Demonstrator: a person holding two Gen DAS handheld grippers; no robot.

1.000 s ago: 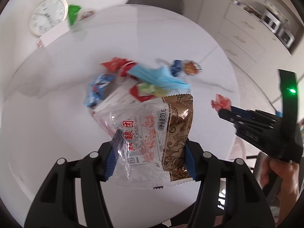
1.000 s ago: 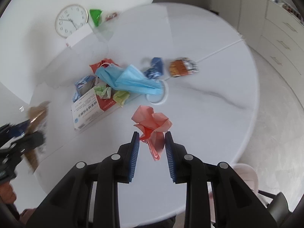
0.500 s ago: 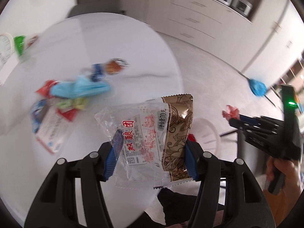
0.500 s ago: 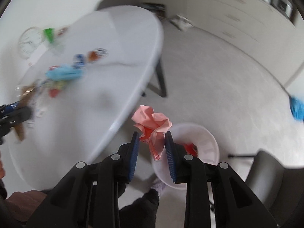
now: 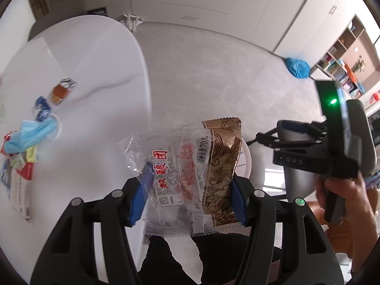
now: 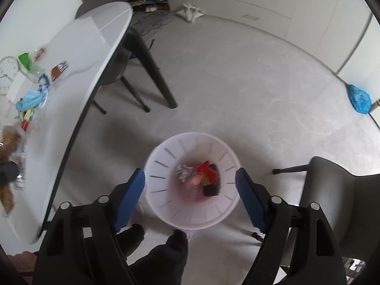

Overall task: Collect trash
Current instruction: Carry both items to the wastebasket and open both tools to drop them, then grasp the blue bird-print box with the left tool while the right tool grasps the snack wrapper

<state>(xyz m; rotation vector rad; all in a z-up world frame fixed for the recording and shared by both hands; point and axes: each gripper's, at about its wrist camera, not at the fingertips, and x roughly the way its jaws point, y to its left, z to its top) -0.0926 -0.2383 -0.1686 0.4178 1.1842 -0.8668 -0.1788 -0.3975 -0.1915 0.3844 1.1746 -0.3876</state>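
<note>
My left gripper (image 5: 190, 194) is shut on a clear and brown snack wrapper (image 5: 190, 163), held off the table's edge beside the white bin (image 5: 246, 166). My right gripper (image 6: 190, 185) hangs over the white bin (image 6: 166, 156) on the floor; its jaws are opening and nothing is between the pads. A pink crumpled paper (image 6: 196, 180) lies loose inside the bin among a red wrapper (image 6: 206, 168) and a grey wad (image 6: 184, 172). More trash lies on the white table (image 6: 83, 71): a blue face mask (image 6: 29, 99) and small wrappers (image 6: 58, 71).
A grey chair (image 6: 344, 201) stands right of the bin. Dark table legs (image 6: 154, 76) rise behind it. A blue broom head (image 6: 359, 98) lies at the far right. A person's dark trouser legs (image 6: 166, 256) are just below the bin. A clock (image 6: 7, 73) is on the table.
Both grippers swung from above the table out over the floor and the bin. The right gripper opened and let go of the pink paper. The left still grips the wrapper.
</note>
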